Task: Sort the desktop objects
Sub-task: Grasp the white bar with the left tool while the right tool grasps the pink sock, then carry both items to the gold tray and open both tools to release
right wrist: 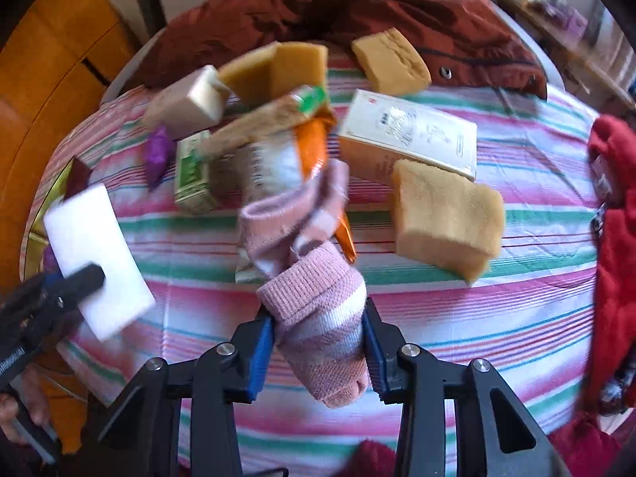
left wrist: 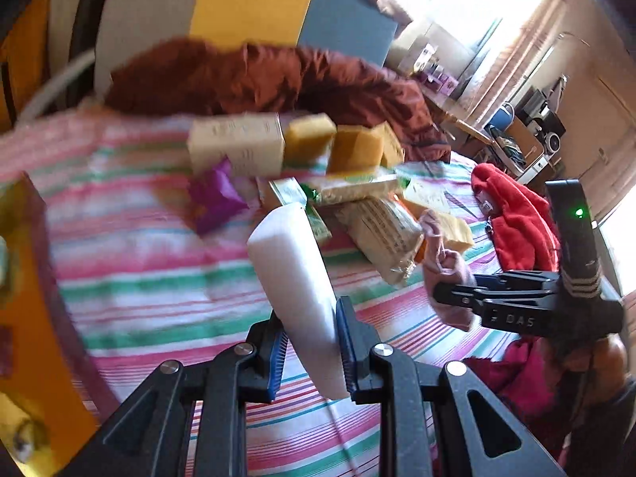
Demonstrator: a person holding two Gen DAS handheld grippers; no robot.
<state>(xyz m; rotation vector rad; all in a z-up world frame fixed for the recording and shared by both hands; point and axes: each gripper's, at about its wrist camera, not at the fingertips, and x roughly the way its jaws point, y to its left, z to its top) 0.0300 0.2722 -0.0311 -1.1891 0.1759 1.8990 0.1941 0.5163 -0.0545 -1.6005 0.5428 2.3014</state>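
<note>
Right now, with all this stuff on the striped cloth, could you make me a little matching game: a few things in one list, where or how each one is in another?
Things:
1. white foam block
2. pink striped sock
3. red garment
4. purple wrapper

States:
a. clamped in the right gripper
b. lying on the cloth beside the green carton
c. clamped in the left gripper
d. heaped at the cloth's right edge

Pairs: 1-c, 2-a, 3-d, 4-b
</note>
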